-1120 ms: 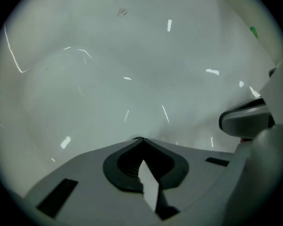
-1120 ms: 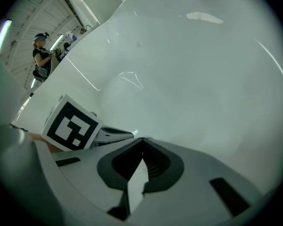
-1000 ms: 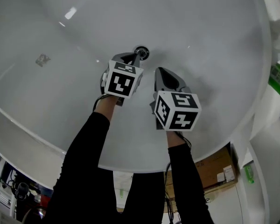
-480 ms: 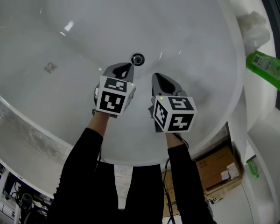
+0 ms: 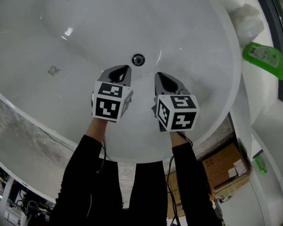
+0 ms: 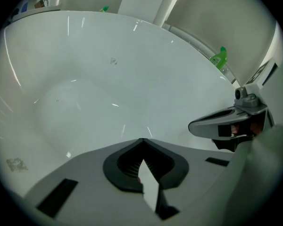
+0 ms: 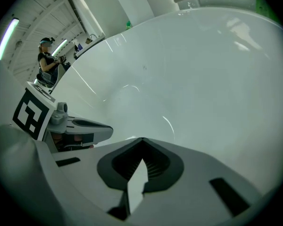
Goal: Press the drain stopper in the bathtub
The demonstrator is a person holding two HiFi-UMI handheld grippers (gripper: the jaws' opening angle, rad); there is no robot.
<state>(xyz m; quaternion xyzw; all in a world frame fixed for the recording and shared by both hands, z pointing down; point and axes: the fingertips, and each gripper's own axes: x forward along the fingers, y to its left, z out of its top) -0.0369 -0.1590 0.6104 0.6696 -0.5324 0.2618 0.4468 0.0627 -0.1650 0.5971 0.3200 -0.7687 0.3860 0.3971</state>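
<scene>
The left tool (image 5: 119, 72) is hanging over the tub (image 5: 85, 32) floor with its jaws pressing together at the tips and gripping nothing; only a thin diamond of white tub is showing through the gap behind the tips. Just beside it, the right tool (image 5: 166, 81) is hovering in the same way, jaws shut tip to tip and empty. Both are pointing toward the stopper (image 5: 138, 59), which is sitting in the tub floor a little beyond and between the two tips, touching neither, with nothing lying in the way. Black sleeves (image 5: 87, 168) are reaching in over the near rim. A small grey mark (image 5: 53, 70) is showing on the tub wall to the left. On the ledge to the right a green bottle (image 5: 266, 60) is lying tilted, with a white lump (image 5: 245, 20) near it whose make is hard to tell. Below the rim a cardboard box (image 5: 221, 166) is sticking out, partly cut off by the tub. Neither gripper view is showing the stopper. In the right gripper view a person (image 7: 47, 62) is standing far off, small and unclear.
</scene>
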